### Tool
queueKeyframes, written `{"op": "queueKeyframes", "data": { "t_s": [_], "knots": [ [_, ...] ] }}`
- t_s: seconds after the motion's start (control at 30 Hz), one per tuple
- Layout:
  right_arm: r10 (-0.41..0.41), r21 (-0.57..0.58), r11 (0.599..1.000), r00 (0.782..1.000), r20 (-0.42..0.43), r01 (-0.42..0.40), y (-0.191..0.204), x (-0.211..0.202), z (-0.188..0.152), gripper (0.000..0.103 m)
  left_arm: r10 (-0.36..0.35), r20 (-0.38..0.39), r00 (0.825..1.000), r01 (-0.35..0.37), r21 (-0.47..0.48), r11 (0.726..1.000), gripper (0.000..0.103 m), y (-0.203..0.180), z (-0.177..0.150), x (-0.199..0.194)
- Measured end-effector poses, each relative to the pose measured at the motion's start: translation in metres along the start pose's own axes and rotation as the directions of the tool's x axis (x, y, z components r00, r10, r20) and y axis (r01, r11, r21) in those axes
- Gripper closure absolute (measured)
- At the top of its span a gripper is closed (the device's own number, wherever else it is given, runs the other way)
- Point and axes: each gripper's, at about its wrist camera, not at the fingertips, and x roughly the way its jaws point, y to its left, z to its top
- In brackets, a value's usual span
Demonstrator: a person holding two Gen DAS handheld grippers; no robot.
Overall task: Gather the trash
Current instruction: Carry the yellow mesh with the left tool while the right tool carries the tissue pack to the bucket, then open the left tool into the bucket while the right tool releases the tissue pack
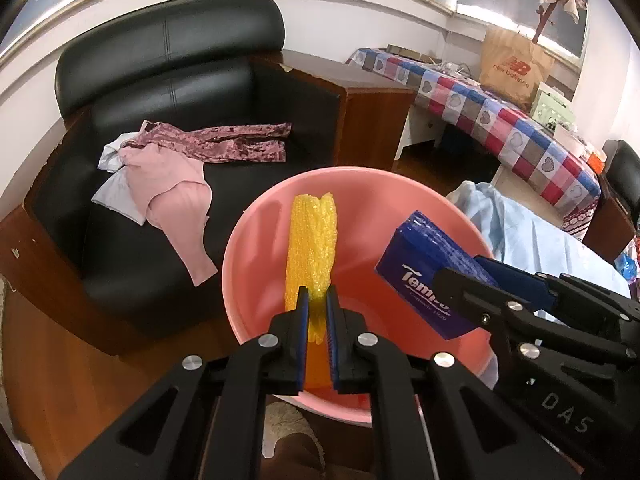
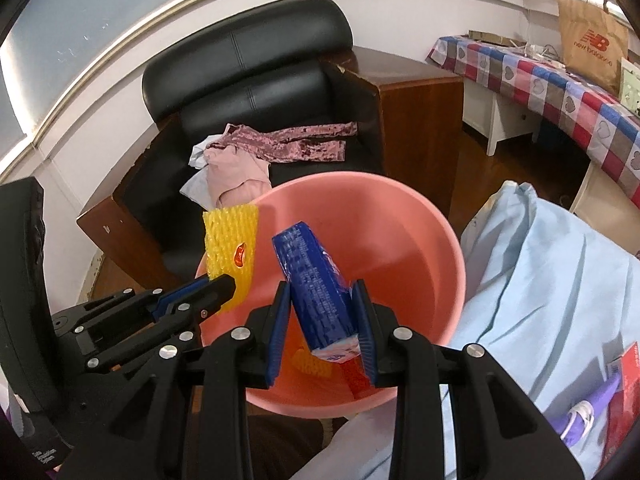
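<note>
My left gripper point(image 1: 317, 300) pinched the yellow foam net point(image 1: 312, 236) and my right gripper point(image 2: 322, 312) clamped the blue tissue pack point(image 2: 316, 284), both over the pink basin point(image 1: 248, 240). I feared the light net (at ten o'clock near the rim in the right view) might cling or drift outside on release.

So the floor point(image 1: 48, 344) here is dark reddish wood, and a black leather armchair point(image 1: 168, 80) with wooden sides sits on it at the far left. On its seat there's a pile of clothes: a pink knit top point(image 1: 172, 188), a crushed velvet mauve piece point(image 1: 236, 144) stretched toward the right, and something pale blue-white point(image 1: 114, 196) underneath. The pink basin point(image 2: 440, 232) stands near, just in front of the chair. Far right is a white desk point(image 1: 420, 128) under a checked heart-pattern cloth point(image 1: 500, 120), with a brown paper shopping bag point(image 1: 512, 68) on top.
</note>
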Motion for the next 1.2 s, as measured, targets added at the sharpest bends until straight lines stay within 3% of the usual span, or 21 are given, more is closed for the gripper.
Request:
{"op": "queueKeyframes", "data": {
  "t_s": [0.53, 1.2],
  "knots": [
    [0.0, 0.01, 1.0, 0.999, -0.054, 0.0, -0.003, 0.032, 0.001, 0.071, 0.026, -0.076, 0.997, -0.026, 0.0, 1.0, 0.095, 0.008, -0.008, 0.033],
    [0.004, 0.062, 0.998, 0.995, -0.099, 0.002, -0.011, 0.047, -0.004, 0.069, 0.027, -0.073, 0.997, -0.026, 0.007, 1.0, 0.092, 0.005, -0.005, 0.037]
  ]
}}
